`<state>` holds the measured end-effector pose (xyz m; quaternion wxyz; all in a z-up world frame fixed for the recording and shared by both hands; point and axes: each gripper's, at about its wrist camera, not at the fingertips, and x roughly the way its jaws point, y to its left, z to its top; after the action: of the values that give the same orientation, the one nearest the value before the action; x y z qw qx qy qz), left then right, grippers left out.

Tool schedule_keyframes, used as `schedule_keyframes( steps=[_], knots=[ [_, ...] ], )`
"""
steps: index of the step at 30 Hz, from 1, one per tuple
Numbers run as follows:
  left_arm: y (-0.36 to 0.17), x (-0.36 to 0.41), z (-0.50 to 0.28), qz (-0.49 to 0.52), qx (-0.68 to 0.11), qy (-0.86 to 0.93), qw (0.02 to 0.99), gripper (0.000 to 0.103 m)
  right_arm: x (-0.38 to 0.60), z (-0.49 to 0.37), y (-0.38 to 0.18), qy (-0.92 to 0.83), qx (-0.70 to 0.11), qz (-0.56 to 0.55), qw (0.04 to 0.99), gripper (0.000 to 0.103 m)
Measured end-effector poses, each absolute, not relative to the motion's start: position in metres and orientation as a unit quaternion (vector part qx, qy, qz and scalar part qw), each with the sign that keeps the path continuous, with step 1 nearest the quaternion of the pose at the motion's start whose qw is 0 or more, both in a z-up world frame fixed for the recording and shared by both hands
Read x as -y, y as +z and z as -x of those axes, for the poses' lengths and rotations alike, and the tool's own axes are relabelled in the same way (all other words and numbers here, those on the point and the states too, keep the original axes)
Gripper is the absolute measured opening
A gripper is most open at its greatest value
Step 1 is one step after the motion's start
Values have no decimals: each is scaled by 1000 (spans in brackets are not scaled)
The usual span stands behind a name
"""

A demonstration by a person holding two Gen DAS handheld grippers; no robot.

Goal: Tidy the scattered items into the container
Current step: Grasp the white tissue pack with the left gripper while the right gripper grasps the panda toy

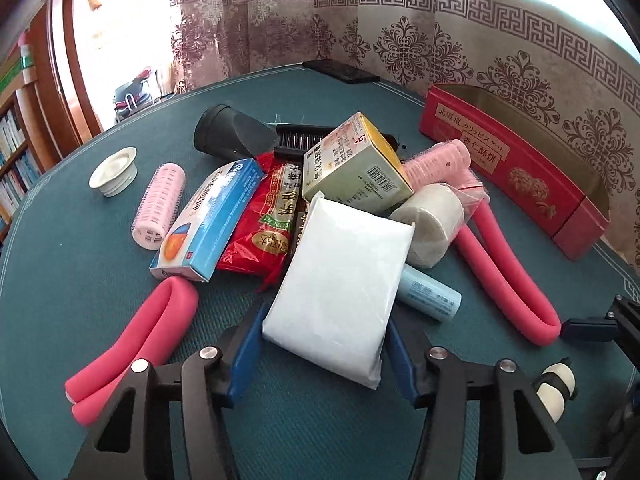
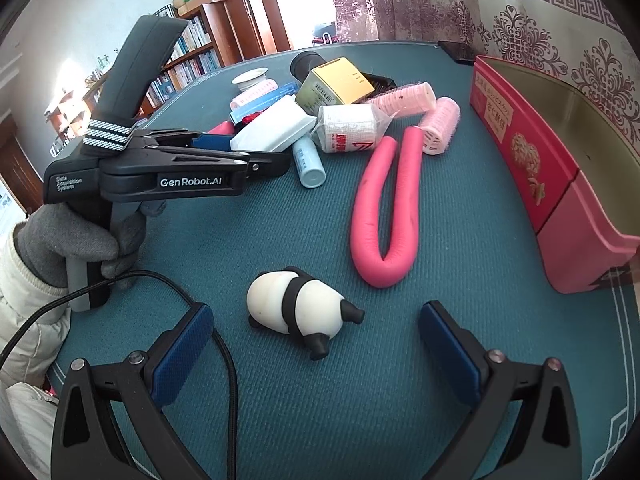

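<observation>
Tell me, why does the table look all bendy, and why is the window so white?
Both wrist views use fisheye lenses, so the table edge curves and the corners go dark. In the left wrist view the window is washed out by daylight; in the right wrist view the red box bows too.

"GenRobot.AI" on left gripper (image 2: 224,152)

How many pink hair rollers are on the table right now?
3. One hair roller lies left of the pile near the white cap; two lie right of it, toward the red box. Others may be buried.
</observation>
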<state>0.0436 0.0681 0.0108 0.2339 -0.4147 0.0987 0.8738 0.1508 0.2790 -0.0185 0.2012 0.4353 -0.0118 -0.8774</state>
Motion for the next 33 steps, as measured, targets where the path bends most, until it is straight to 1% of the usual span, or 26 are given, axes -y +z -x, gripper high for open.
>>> schedule_keyframes(
  steps=[5,7,13,15,19,22,23,24,25,33],
  knots=[
    [16,-55,-52,420,-38,876,233,56,-281,-154,-17,-880,10,-434,191,101],
    [19,-49,-59,418,-27,878,230,56,-282,-155,-16,-881,15,-433,190,101],
    [24,-38,-68,415,-7,881,225,56,-293,-153,-8,-881,60,-436,173,94],
    [22,-37,-68,418,-6,881,223,56,-291,-153,-4,-882,53,-438,165,91],
    [21,-37,-70,417,-8,881,224,56,-273,-157,0,-887,0,-436,151,85],
    [24,-38,-74,411,-11,884,224,56,-264,-160,-6,-883,-40,-446,139,72],
    [25,-38,-74,410,-11,884,224,56,-257,-156,-4,-885,-45,-443,137,69],
    [25,-38,-75,409,-11,884,225,56,-252,-154,-2,-885,-45,-442,138,63],
    [25,-38,-75,409,-10,885,224,56,-254,-155,-1,-886,-44,-441,137,61],
    [32,-41,-80,404,-8,887,225,56,-276,-165,14,-890,-11,-428,154,61]
  ],
)
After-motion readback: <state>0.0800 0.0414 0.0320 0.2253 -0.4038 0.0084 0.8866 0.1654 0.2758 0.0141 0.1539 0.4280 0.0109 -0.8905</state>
